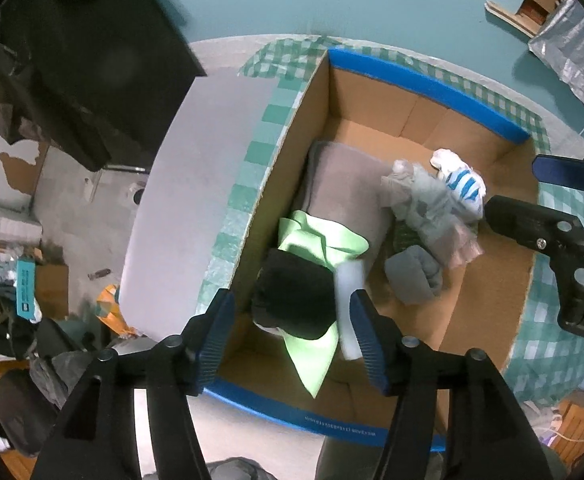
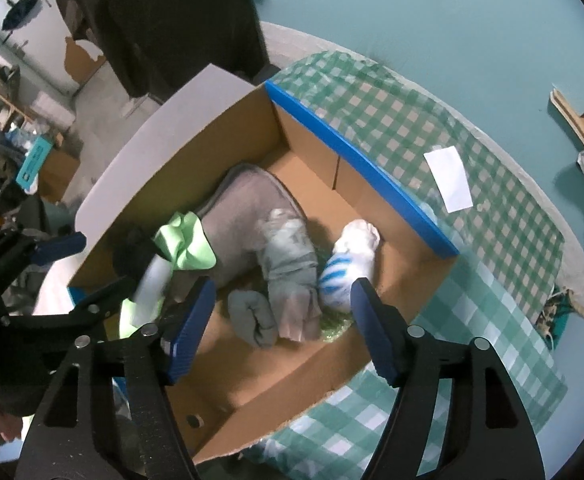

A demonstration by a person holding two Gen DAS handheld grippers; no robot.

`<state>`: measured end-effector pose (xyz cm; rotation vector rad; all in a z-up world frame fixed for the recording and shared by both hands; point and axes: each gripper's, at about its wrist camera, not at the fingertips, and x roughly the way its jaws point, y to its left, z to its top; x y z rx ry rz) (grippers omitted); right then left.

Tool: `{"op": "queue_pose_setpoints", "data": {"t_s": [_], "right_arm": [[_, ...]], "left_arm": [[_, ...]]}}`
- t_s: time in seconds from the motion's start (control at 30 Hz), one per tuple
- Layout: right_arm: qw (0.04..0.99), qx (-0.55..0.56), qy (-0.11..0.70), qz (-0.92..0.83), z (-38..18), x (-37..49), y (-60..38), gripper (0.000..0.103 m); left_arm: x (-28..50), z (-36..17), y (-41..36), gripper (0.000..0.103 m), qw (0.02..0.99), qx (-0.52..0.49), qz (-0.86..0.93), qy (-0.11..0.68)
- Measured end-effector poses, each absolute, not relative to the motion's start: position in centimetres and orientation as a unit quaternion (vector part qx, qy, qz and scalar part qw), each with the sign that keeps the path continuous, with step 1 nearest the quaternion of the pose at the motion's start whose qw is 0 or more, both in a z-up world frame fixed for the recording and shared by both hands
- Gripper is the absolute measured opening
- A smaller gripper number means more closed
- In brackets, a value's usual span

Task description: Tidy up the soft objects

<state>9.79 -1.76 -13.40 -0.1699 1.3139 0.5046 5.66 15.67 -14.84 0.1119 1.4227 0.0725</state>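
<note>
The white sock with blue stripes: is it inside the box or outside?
Inside. The striped sock lies on the cardboard box floor, beside the grey socks, below the blue rim.

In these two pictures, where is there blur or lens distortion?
Left wrist view: fisheye bends the cardboard box rim into curves; the white item beside the black cloth is smeared. Right wrist view: straight box edges bow, corners go dark, and the white item is blurred.
</note>
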Motion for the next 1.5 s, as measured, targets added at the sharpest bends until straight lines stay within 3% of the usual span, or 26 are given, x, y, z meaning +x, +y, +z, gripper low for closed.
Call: {"op": "queue_pose_setpoints", "data": {"t_s": [0.17,0.63,0.83,1.5], "right_arm": [[0.771,-0.059,0.594,0.222,-11.8,9.0,-2.9,0.073],[0.817,-0.025,0.539,0.204,-6.0,6.3,-5.5,0.077],[0.828,-0.008,0.525,0.194,-4.2,5.0,-7.3,0.077],[0.847,-0.003,0.504,0.168,-1.7,1.4,-10.0,0.077]], "left_arm": [[4.9,-13.0,15.6,0.073,0.768,0.051,0.033,0.637],[3.0,-7.6,13.9,0.073,0.795,0.067,0.017,0.603],[2.0,-5.3,13.0,0.081,0.808,0.057,0.010,0.586],[0.1,-2.2,10.9,0.086,0.810,0.062,0.009,0.583]]}}
